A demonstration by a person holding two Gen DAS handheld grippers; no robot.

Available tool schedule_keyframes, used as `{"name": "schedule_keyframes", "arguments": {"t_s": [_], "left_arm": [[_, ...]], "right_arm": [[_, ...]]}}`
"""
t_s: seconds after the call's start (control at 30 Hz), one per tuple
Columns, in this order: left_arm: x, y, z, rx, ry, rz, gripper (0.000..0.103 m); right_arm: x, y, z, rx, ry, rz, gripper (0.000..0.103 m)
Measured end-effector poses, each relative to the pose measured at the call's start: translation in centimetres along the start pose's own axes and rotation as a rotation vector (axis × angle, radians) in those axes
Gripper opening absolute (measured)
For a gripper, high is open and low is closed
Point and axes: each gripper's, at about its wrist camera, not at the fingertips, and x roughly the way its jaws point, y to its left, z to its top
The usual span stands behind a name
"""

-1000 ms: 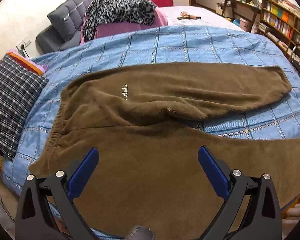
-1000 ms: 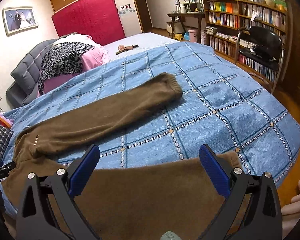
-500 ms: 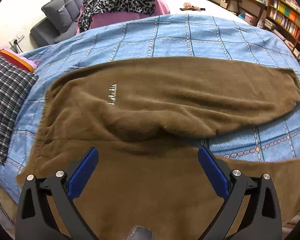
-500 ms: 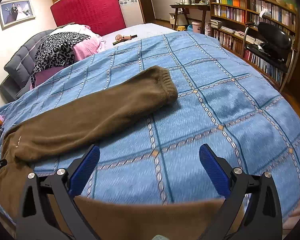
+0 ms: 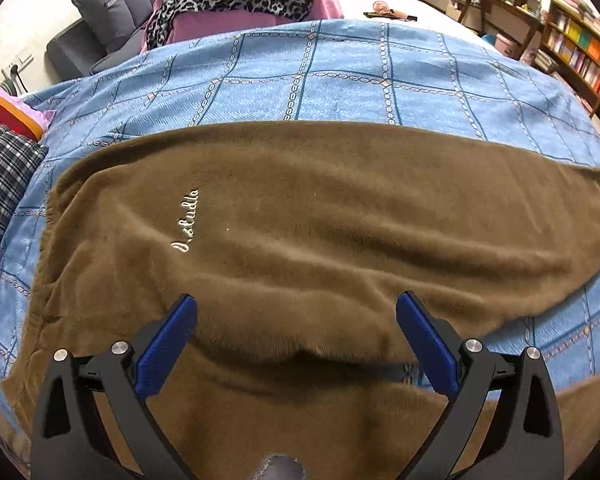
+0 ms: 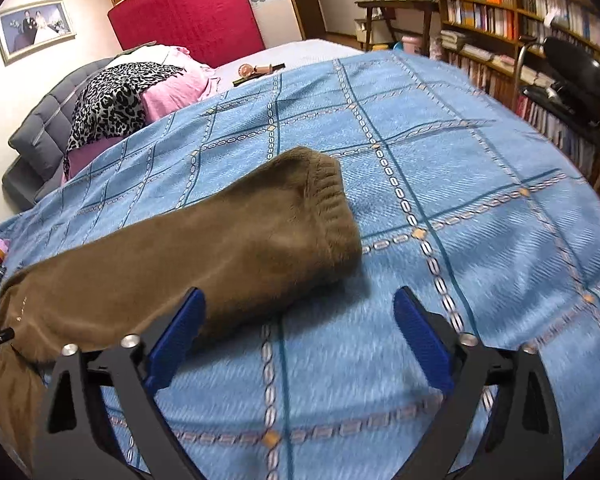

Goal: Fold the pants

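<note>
1. Brown fleece pants [image 5: 320,220], plush and short-napped, lie spread on the blue bedspread [image 5: 340,72]; one leg runs across the cloth to a ribbed cuff [image 6: 332,196], while the second leg lies nearer the cameras, and a narrow strip of bedspread shows between the two.
2. White embroidered script [image 5: 186,220] sits on the pants near the waist end; its letters cannot be read with certainty.
3. Bedspread: woven blue cloth ruled into large squares by dark teal lines edged with pale chain-link motifs and small tan diamonds at the crossings.
4. Left gripper [image 5: 296,320]: black frame, blue textured pads, jaws spread wide and holding nothing, poised above the pants at the crotch fold.
5. Right gripper [image 6: 298,322]: same build, jaws likewise spread and empty, over bare bedspread just beside the cuffed leg; its left pad overlaps the fleece in view, and contact cannot be judged.
6. Beyond the pants, at the head of the bedspread: a leopard-print cloth [image 6: 108,100] draped over pink fabric [image 6: 172,84], against a grey tufted headboard [image 5: 108,8].
7. Plaid cloth [image 5: 0,184] lies beside the pants' waist end.
8. Bookshelf [image 6: 512,12] with many-coloured spines stands past the bedspread's far side; titles are illegible.
</note>
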Motion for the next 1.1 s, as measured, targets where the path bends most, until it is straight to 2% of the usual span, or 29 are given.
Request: {"name": "schedule_keyframes", "arguments": {"t_s": [0.37, 0.47, 0.53, 0.57, 0.6, 0.73, 0.83, 0.97, 1.07, 1.1], "left_arm": [[3.0, 0.6, 1.1, -0.014, 0.039, 0.002, 0.098], [4.0, 0.9, 1.3, -0.022, 0.054, 0.010, 0.098], [4.7, 1.2, 1.3, -0.033, 0.068, 0.011, 0.098], [4.8, 1.3, 1.4, -0.035, 0.072, 0.010, 0.098], [5.0, 1.4, 1.3, -0.037, 0.075, 0.011, 0.098], [5.3, 1.5, 1.2, -0.034, 0.080, 0.012, 0.098], [5.4, 1.8, 1.0, -0.037, 0.083, 0.011, 0.098], [5.5, 2.1, 0.7, -0.041, 0.083, 0.011, 0.098], [5.5, 2.5, 0.5, -0.043, 0.085, 0.015, 0.098], [5.4, 2.7, 0.5, -0.044, 0.086, 0.015, 0.098]], "right_arm": [[5.5, -1.4, 2.2, 0.010, 0.086, 0.105, 0.076], [6.2, -1.3, 2.3, 0.020, 0.128, 0.144, 0.059], [6.2, -1.3, 2.5, 0.034, 0.156, 0.147, 0.041], [6.0, -1.4, 2.7, 0.055, 0.168, 0.161, 0.036], [5.5, -1.5, 2.8, 0.078, 0.173, 0.178, 0.032], [2.4, -1.6, 4.4, 0.149, 0.142, 0.273, 0.030], [0.5, -1.5, 5.5, 0.156, 0.135, 0.245, 0.028], [0.0, -0.9, 5.7, 0.075, 0.141, 0.066, 0.028], [2.2, -2.1, 4.2, 0.117, 0.220, 0.012, 0.028], [2.8, -2.4, 4.0, 0.118, 0.239, 0.005, 0.034]]}}
